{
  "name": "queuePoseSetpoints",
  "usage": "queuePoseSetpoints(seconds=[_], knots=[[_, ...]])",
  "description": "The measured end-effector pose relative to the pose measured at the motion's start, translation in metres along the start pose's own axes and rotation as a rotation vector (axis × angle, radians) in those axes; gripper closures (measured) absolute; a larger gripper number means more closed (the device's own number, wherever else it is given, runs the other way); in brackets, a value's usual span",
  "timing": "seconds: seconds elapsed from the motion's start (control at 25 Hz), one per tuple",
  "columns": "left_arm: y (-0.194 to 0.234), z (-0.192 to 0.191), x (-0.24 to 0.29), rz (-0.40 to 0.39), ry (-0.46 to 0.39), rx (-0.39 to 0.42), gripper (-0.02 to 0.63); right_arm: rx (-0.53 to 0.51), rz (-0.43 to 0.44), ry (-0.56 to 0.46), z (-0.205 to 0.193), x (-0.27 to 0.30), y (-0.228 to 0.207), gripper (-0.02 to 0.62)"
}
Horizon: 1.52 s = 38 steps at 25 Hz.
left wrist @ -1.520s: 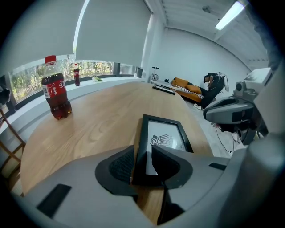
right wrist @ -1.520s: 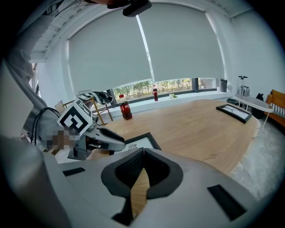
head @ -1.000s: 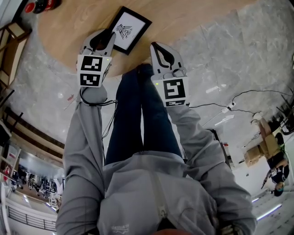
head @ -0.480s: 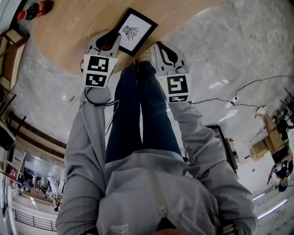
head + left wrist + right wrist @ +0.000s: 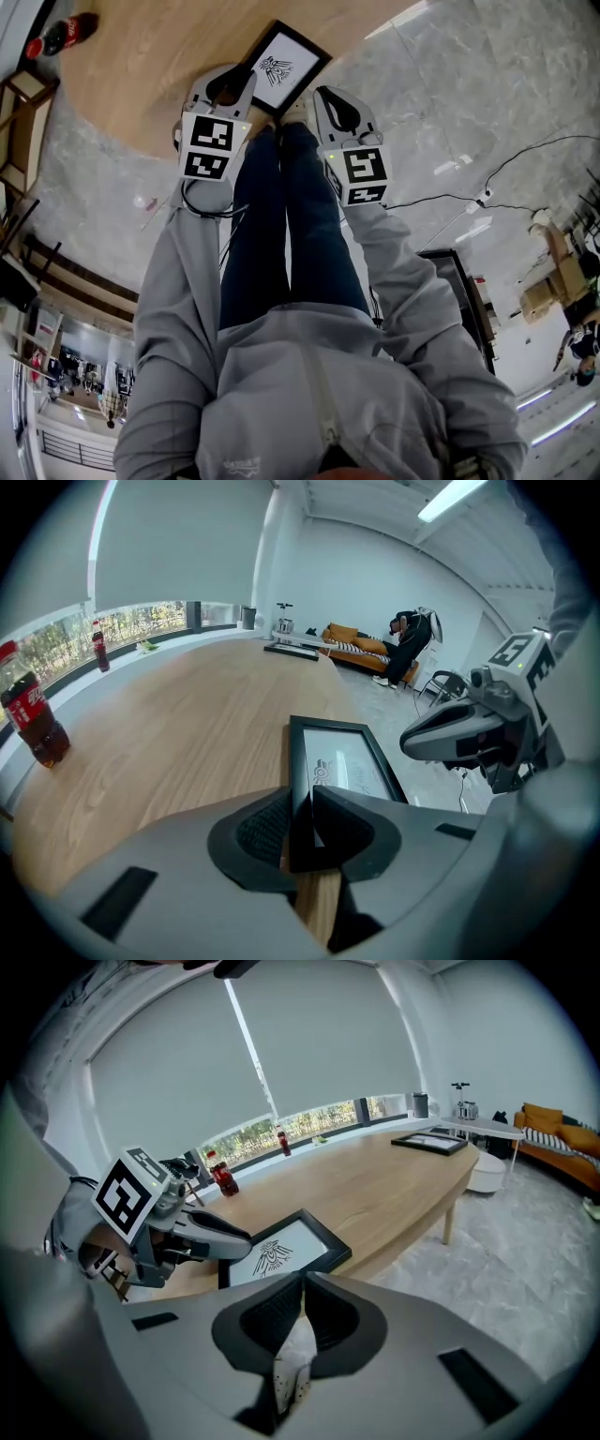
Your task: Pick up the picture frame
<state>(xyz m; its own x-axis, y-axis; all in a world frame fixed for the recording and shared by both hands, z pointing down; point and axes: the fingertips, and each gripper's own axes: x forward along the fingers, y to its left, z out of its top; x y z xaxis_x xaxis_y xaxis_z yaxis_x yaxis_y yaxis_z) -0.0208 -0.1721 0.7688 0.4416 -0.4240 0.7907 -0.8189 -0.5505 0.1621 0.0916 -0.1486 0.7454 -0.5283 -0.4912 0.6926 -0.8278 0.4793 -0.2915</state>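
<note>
A black picture frame [image 5: 284, 67] with a bird drawing lies flat on the round wooden table [image 5: 141, 75], close to its near edge. In the left gripper view the frame's [image 5: 342, 766] near corner fills the gap of my left gripper [image 5: 302, 803], whose jaws are closing, and both pads touch its edge. In the head view the left gripper [image 5: 234, 77] is at the frame's lower left corner. My right gripper [image 5: 330, 94] hangs just right of the frame, over the table edge. It [image 5: 302, 1283] is shut with nothing between its jaws; the frame [image 5: 281, 1252] lies beyond them.
A cola bottle [image 5: 28, 714] stands at the table's left, and a second bottle [image 5: 97, 647] further back. Another dark frame [image 5: 431, 1143] lies at the far end. A white stool [image 5: 487, 1171], an orange sofa [image 5: 562, 1138] and grey marble floor [image 5: 450, 84] lie beyond the table.
In the head view both grippers have shifted along the table edge. The frame now lies farther from the cola bottle and nearer the edge, with the left gripper still at its corner.
</note>
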Motion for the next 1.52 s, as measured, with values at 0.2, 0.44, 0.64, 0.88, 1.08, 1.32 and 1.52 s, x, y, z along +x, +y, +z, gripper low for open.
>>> queuePoseSetpoints(seconds=[0.2, 0.44, 0.64, 0.88, 1.08, 1.32, 1.52], knots=[[-0.011, 0.005, 0.01, -0.023, 0.007, 0.022, 0.517, 0.135, 0.051, -0.002, -0.007, 0.004, -0.007, 0.56], [-0.021, 0.006, 0.012, -0.035, 0.019, 0.031, 0.518, 0.277, 0.088, -0.016, -0.015, 0.007, -0.009, 0.517], [-0.019, 0.005, 0.013, -0.049, 0.024, 0.035, 0.52, 0.411, 0.119, -0.016, -0.024, 0.016, -0.005, 0.407], [-0.019, 0.004, 0.015, -0.07, 0.021, 0.037, 0.52, 0.587, 0.175, -0.015, -0.034, 0.038, 0.002, 0.387], [-0.026, 0.003, 0.02, -0.096, 0.02, 0.041, 0.52, 0.781, 0.259, -0.087, -0.031, 0.048, 0.003, 0.387], [-0.049, 0.005, 0.024, -0.144, 0.024, 0.047, 0.52, 0.918, 0.295, -0.151, -0.034, 0.042, -0.007, 0.387], [-0.061, 0.008, 0.025, -0.173, 0.024, 0.05, 0.52, 0.956, 0.27, -0.184, -0.031, 0.035, -0.014, 0.39]])
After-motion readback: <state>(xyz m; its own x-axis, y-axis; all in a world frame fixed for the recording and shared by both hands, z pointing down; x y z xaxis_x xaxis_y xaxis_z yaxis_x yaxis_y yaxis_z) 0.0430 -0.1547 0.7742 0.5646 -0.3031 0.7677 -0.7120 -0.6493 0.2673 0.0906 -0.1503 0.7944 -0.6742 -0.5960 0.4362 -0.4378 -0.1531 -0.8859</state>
